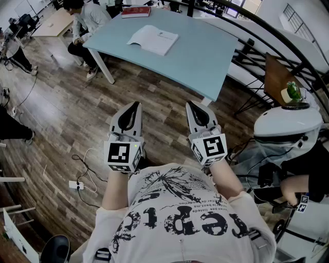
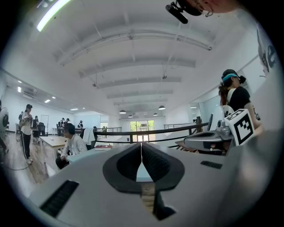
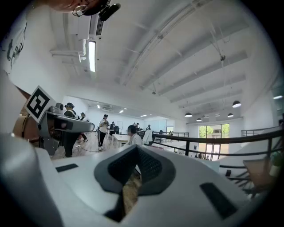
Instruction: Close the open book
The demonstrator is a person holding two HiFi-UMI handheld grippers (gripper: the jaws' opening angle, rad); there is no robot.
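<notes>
Carry left gripper (image 1: 134, 105) and right gripper (image 1: 193, 105), both pressed together empty, level toward book (image 1: 153, 39) on table (image 1: 205, 51) before spreading jaws.

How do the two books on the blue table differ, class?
The white book lies open near the table's middle, while the red book lies shut at its far edge. The white book shows pale pages and the red book a dark red cover. The white book spreads wider than the red book. Both lie flat on the table.

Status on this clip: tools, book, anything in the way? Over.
Left tool and right tool both shut, empty, level, short of the table. Book lies open on the table, untouched. Nothing on its pages.
</notes>
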